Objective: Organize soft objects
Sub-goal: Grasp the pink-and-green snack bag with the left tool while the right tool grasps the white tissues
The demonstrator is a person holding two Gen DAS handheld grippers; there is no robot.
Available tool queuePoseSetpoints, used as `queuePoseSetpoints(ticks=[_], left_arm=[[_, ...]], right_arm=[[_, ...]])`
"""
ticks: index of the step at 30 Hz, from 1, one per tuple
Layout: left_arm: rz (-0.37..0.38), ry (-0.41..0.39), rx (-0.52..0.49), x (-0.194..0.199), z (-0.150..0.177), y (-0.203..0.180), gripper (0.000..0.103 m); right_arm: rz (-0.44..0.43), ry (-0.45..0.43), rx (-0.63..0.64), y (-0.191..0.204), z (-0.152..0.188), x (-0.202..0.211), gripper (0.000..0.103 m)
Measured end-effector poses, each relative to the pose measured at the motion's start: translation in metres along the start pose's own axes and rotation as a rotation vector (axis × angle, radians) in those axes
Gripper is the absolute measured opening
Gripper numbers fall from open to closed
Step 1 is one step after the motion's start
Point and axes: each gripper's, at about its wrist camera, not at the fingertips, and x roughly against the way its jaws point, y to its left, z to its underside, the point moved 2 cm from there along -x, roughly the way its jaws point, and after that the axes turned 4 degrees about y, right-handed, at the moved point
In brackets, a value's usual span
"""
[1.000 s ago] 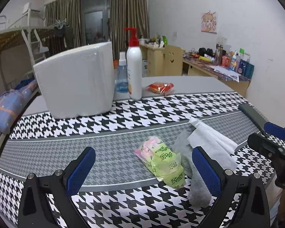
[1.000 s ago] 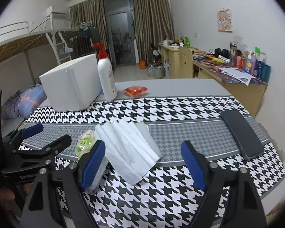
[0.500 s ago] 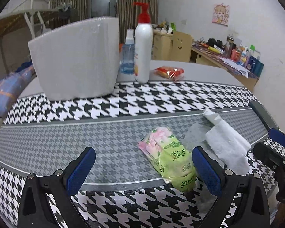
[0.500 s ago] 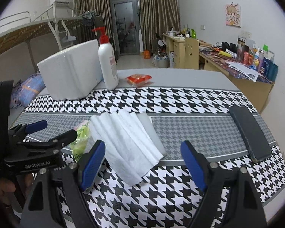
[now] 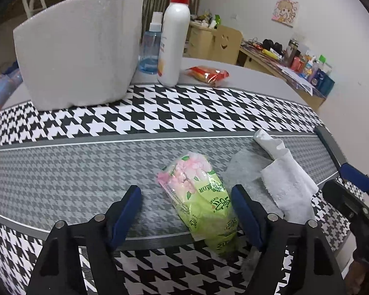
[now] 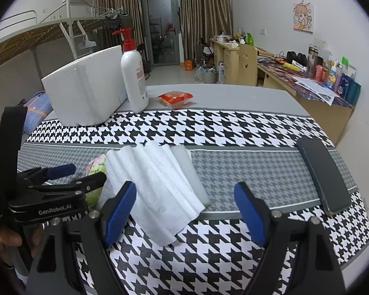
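A green and pink tissue pack (image 5: 201,199) lies on the houndstooth cloth, just inside the right finger of my open left gripper (image 5: 187,211). To its right lies a white folded tissue sheet (image 5: 286,179) on a grey cloth (image 5: 243,167). In the right wrist view the same white sheet (image 6: 157,186) lies in front of my open, empty right gripper (image 6: 184,209), nearer its left finger. The tissue pack (image 6: 96,169) shows partly behind the left gripper (image 6: 61,179) there.
A white foam box (image 5: 78,56), a white pump bottle (image 5: 173,39), a blue spray bottle (image 5: 151,49) and a red snack packet (image 5: 207,72) stand at the table's far side. A dark phone (image 6: 322,174) lies at the right edge. A cluttered desk (image 6: 312,81) stands beyond.
My left gripper has moved forward and lower toward the tissue pack, which now sits between its fingers. The right gripper has edged slightly forward over the white sheet.
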Motion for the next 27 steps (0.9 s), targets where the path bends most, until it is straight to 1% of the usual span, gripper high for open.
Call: queuePoseSetpoints(ticks=[3,5,6,7,8,9,10,13,17,18,19,20,21,22,23,25,26,27], left_arm=[[0.037,0.017,0.014,-0.003,0.001,-0.001,0.067],[0.046,0.019,0.009,-0.004,0.002,-0.003,0.065],[0.049,0.019,0.006,-0.005,0.001,-0.004,0.059],[0.062,0.022,0.005,-0.006,0.001,-0.005,0.055],[0.066,0.023,0.005,-0.008,-0.001,-0.007,0.055],[0.069,0.022,0.01,-0.009,-0.001,-0.008,0.052],[0.074,0.021,0.007,-0.01,-0.002,-0.009,0.045],[0.092,0.021,-0.008,-0.011,-0.004,-0.011,0.036],[0.097,0.006,-0.023,-0.012,-0.004,-0.012,0.033],[0.1,0.003,-0.023,-0.013,-0.004,-0.012,0.032],[0.103,0.0,-0.023,-0.013,-0.004,-0.011,0.032],[0.106,-0.002,-0.023,-0.012,-0.003,-0.01,0.032],[0.107,-0.006,-0.024,-0.011,-0.003,-0.01,0.032],[0.108,-0.011,-0.023,-0.01,-0.003,-0.009,0.032],[0.11,-0.015,-0.022,-0.008,-0.001,-0.008,0.032],[0.112,-0.027,-0.014,-0.004,-0.001,-0.005,0.032],[0.108,-0.03,-0.008,-0.002,-0.001,-0.002,0.032],[0.108,-0.028,-0.003,-0.003,-0.002,-0.001,0.032]], right_arm=[[-0.001,0.007,0.003,0.001,0.002,-0.003,0.085],[-0.002,0.014,0.007,0.002,0.003,-0.006,0.085],[-0.003,0.017,0.009,0.002,0.003,-0.007,0.085],[-0.007,0.019,0.009,0.002,0.003,-0.008,0.085],[-0.016,0.026,0.007,0.002,0.003,-0.009,0.085],[-0.027,0.032,0.005,0.002,0.003,-0.01,0.085],[-0.043,0.04,-0.002,0.001,0.002,-0.012,0.085],[-0.08,0.052,-0.022,-0.001,0.0,-0.016,0.085],[-0.072,0.069,-0.017,-0.002,0.0,-0.024,0.085],[-0.074,0.073,-0.016,-0.003,0.001,-0.024,0.081],[-0.08,0.077,-0.014,-0.003,0.001,-0.025,0.073],[-0.086,0.089,-0.01,-0.003,0.002,-0.027,0.07],[-0.086,0.099,-0.007,-0.003,0.002,-0.029,0.064],[-0.078,0.109,-0.006,-0.004,0.003,-0.032,0.058],[-0.068,0.118,-0.007,-0.005,0.004,-0.034,0.054],[-0.066,0.131,-0.015,-0.008,0.005,-0.037,0.034],[-0.069,0.133,-0.022,-0.01,0.006,-0.036,0.032],[-0.075,0.132,-0.029,-0.012,0.006,-0.035,0.026]])
